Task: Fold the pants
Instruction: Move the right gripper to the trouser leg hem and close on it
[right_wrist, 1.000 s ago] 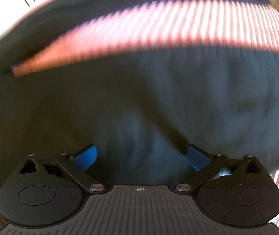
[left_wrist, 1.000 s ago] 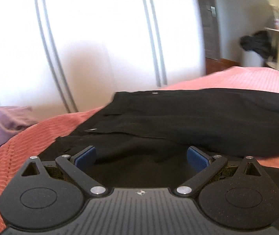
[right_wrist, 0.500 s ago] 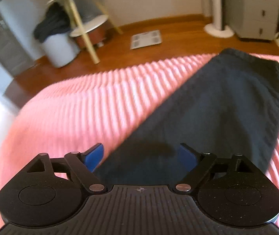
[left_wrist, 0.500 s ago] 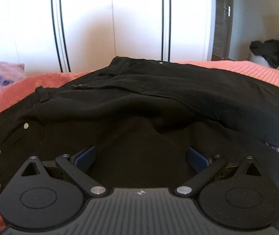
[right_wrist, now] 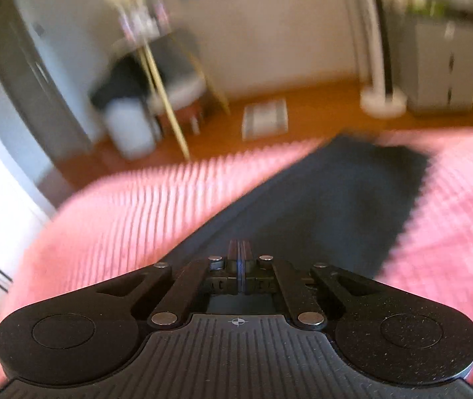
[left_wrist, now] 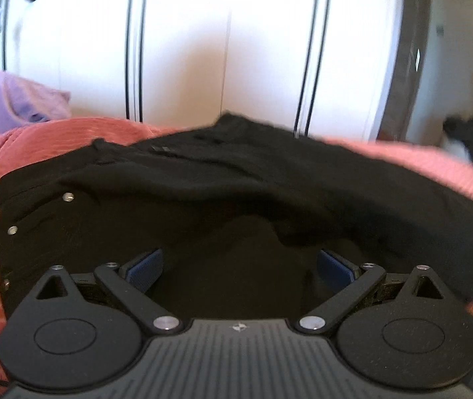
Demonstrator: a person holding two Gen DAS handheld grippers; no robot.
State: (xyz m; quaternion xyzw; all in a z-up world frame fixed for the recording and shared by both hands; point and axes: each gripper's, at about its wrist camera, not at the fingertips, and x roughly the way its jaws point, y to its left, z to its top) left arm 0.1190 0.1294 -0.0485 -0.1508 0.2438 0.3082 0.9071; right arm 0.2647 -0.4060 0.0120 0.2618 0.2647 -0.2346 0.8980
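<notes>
Black pants (left_wrist: 236, 193) lie on a coral ribbed bedspread (left_wrist: 53, 139). In the left wrist view the waist end, with metal rivets, is bunched in folds. My left gripper (left_wrist: 239, 262) hangs open just over this waist fabric, its blue pads wide apart and gripping nothing. In the right wrist view, which is blurred, one flat pant leg (right_wrist: 336, 193) runs away towards its hem. My right gripper (right_wrist: 240, 249) is shut above the near part of that leg. Its pads meet and I see no cloth between them.
White wardrobe doors (left_wrist: 220, 50) stand behind the bed, with a purple pillow (left_wrist: 10, 103) at the left. Past the bed's far edge are a wooden floor, a white bin (right_wrist: 130, 129), a side table (right_wrist: 156, 66), a bathroom scale (right_wrist: 264, 118) and a drawer unit (right_wrist: 442, 66).
My right gripper went from wide open to shut and swung from close over the pants to looking along the leg. My left gripper rolled and sank a little towards the waist.
</notes>
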